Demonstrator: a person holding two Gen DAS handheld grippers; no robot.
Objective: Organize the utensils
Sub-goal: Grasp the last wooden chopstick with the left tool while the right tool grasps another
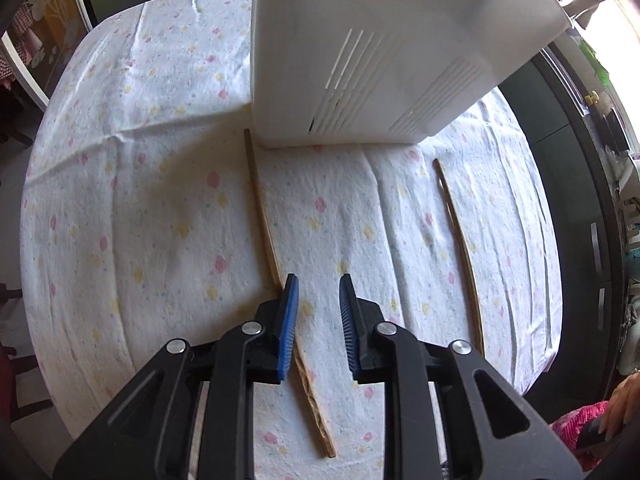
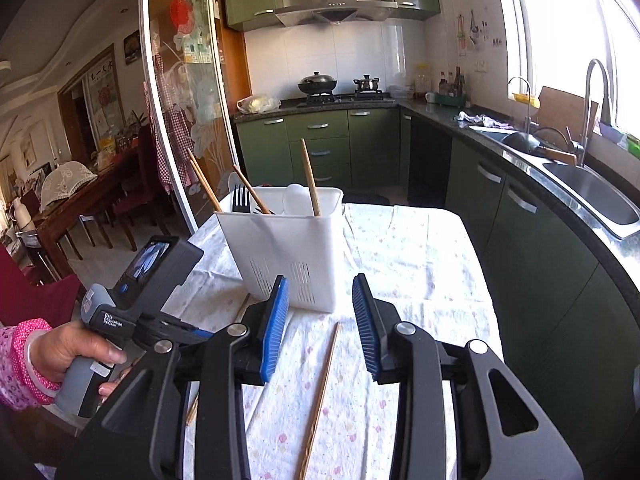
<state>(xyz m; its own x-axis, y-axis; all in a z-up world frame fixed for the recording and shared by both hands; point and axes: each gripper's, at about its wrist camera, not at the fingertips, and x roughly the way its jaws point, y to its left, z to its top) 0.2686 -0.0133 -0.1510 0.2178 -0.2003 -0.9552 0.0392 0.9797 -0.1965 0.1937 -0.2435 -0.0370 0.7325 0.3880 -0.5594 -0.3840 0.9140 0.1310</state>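
A white slotted utensil holder stands on the flowered tablecloth; in the right wrist view it holds several chopsticks, a black fork and a white spoon. Two wooden chopsticks lie on the cloth: one runs under my left gripper, the other lies to its right. My left gripper is open and empty, low over the first chopstick. My right gripper is open and empty above a chopstick on the cloth.
The left hand-held gripper body shows at the left of the right wrist view. Green kitchen cabinets, a sink and a stove surround the table. A glass sliding door stands at left.
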